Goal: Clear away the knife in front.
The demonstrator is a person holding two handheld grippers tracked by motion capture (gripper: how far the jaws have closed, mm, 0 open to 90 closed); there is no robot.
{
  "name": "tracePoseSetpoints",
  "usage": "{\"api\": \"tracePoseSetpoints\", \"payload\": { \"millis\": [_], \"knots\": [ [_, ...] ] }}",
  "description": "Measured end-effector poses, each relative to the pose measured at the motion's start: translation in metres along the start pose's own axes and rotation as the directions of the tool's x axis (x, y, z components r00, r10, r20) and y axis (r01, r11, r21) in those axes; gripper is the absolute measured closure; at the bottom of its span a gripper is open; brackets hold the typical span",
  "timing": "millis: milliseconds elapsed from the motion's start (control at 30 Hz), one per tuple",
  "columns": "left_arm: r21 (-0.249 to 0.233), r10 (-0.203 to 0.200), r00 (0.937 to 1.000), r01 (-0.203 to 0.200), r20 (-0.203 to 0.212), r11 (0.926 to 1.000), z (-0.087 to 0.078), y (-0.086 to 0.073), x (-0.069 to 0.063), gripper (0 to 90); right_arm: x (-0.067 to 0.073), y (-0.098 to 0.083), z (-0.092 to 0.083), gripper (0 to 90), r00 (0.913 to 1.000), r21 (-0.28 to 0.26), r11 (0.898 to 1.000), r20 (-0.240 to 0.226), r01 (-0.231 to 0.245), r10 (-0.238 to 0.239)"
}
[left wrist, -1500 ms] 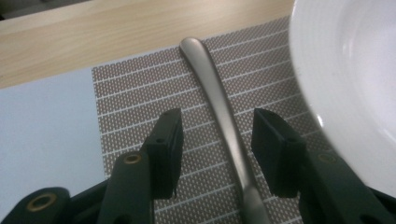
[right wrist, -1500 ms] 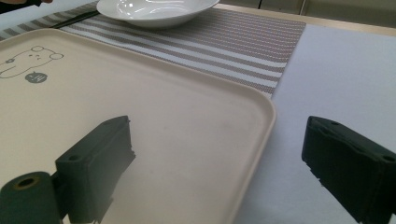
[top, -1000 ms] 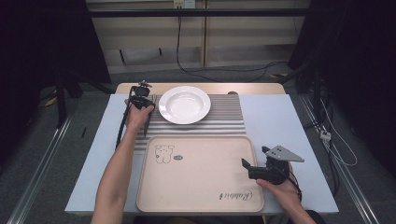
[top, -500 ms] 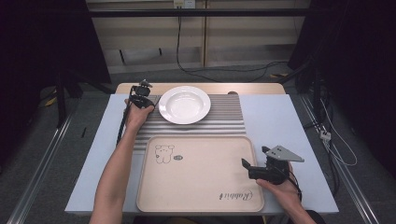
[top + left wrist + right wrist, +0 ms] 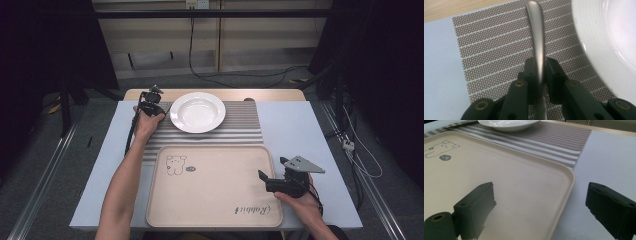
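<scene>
The left gripper [image 5: 539, 72] was clamped on a metal handle [image 5: 537, 37] at the striped mat's [image 5: 240, 131] left edge, while the right gripper [image 5: 541, 212] stood wide open over the tray's [image 5: 524, 185] right rim.

Slim brushed-metal utensil handle [image 5: 537, 37]: lower stretch hidden between black pads of left gripper [image 5: 539, 75], working end cut off by bottom edge, so utensil type unclear. White round ceramic plate [image 5: 609, 32] beside handle: cropped at right and top edges. In high view, handle too small to make out beside plate.
</scene>
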State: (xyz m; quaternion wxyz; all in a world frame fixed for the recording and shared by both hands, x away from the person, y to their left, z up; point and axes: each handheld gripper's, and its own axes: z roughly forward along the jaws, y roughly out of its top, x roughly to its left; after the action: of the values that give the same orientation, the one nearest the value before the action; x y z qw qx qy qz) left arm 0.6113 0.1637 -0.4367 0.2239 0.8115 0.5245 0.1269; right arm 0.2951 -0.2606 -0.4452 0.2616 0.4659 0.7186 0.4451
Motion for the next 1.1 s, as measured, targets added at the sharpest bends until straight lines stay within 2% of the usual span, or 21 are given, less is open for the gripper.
{"api": "tracePoseSetpoints", "payload": {
  "millis": [167, 333, 467, 533, 767, 833, 900, 1100],
  "knots": [
    [0.003, -0.01, 0.9999, 0.01, 0.007, 0.9999, -0.001, -0.001, 0.001, 80.0, 0.0, 0.0, 0.0, 8.4, 1.0, -0.003, 1.0, 0.004, -0.002, 0.002],
    [0.004, 0.006, 1.0, -0.006, 0.003, 1.0, -0.003, -0.003, 0.003, 80.0, 0.0, 0.0, -0.001, 8.4, 1.0, -0.004, 1.0, 0.004, -0.004, 0.004],
    [-0.002, 0.013, 0.9998, -0.013, 0.018, 0.9999, -0.007, -0.002, 0.003, 80.0, 0.0, 0.0, 0.0, 8.3, 1.0, -0.002, 1.0, 0.005, -0.003, 0.003],
    [-0.005, 0.025, 0.9996, -0.025, 0.013, 0.9997, -0.009, -0.002, 0.002, 80.0, 0.0, 0.0, -0.001, 8.3, 1.0, -0.001, 1.0, 0.006, -0.005, 0.005],
    [-0.005, 0.034, 0.9994, -0.034, 0.008, 0.9994, -0.016, -0.001, 0.001, 80.0, 0.0, 0.0, -0.001, 8.3, 1.0, -0.001, 1.0, 0.007, -0.005, 0.005],
    [-0.014, 0.025, 0.9997, -0.025, 0.008, 0.9996, -0.019, -0.002, 0.002, 80.0, 0.0, 0.0, -0.001, 8.3, 1.0, -0.001, 1.0, 0.007, -0.005, 0.005],
    [-0.016, 0.039, 0.9992, -0.039, 0.01, 0.9991, -0.022, -0.002, 0.004, 80.0, 0.0, 0.0, -0.001, 8.3, 1.0, -0.001, 1.0, 0.006, -0.005, 0.005],
    [-0.024, 0.044, 0.999, -0.044, 0.001, 0.9988, -0.028, -0.002, 0.004, 80.0, 0.0, 0.0, -0.001, 8.3, 1.0, 0.0, 1.0, 0.007, -0.003, 0.003]
  ]
}}
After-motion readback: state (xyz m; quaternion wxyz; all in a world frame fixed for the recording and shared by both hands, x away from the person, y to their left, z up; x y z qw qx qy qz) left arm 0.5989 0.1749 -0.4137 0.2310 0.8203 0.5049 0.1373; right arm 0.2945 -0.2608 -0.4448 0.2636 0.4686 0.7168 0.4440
